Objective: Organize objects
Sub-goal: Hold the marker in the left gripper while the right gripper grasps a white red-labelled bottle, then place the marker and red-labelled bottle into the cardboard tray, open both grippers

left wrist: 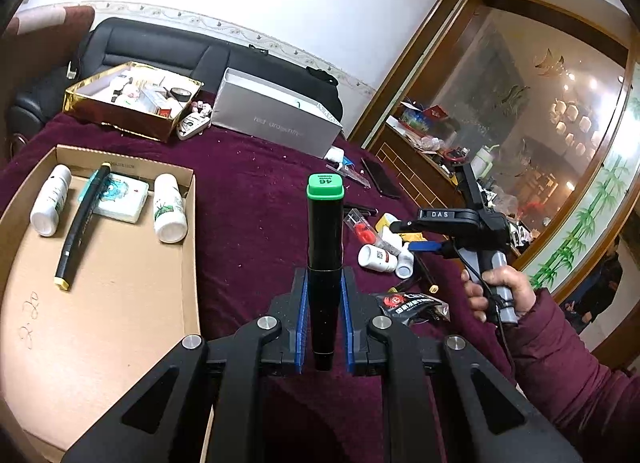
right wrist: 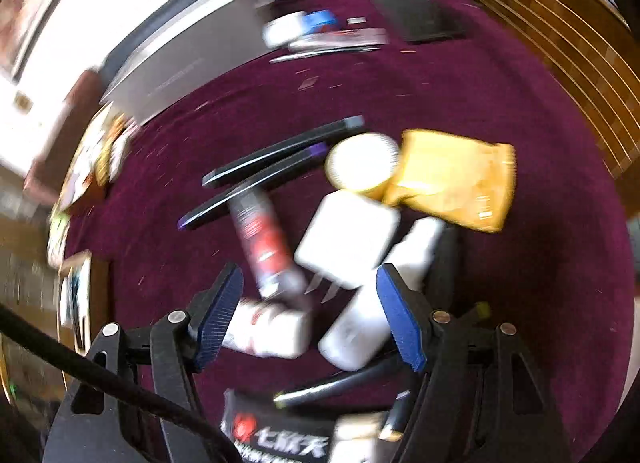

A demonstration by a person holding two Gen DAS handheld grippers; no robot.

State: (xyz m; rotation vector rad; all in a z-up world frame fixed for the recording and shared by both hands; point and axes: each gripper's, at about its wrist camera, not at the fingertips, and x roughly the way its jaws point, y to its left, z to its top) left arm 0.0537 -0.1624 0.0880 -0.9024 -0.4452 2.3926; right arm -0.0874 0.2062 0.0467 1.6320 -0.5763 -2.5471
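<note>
Left wrist view: we see the left gripper (left wrist: 324, 315) with its jaws clamped on the lower barrel of a black marker with a green cap (left wrist: 325, 247), held above the maroon tabletop (left wrist: 248, 191) just right of the open cardboard box (left wrist: 120, 283), which already holds two white bottles, a black pen and a card pack. We judge the marker light, rigid and smooth, so a mid-barrel hold between the ribbed blue pads should keep it from pivoting. Further right, a person's hand (left wrist: 496, 291) carries the right gripper (left wrist: 404, 235) over a cluster of small items. Right wrist view (motion-blurred): we see the right gripper (right wrist: 310, 311) with its jaws apart and nothing pressed between them, above a white bottle with red print (right wrist: 268, 331), a white charger block (right wrist: 348, 239), a yellow packet (right wrist: 452, 179) and two dark pens (right wrist: 276, 167). We judge the bottles light, hard and prone to rolling; across the body is the safest hold.
</note>
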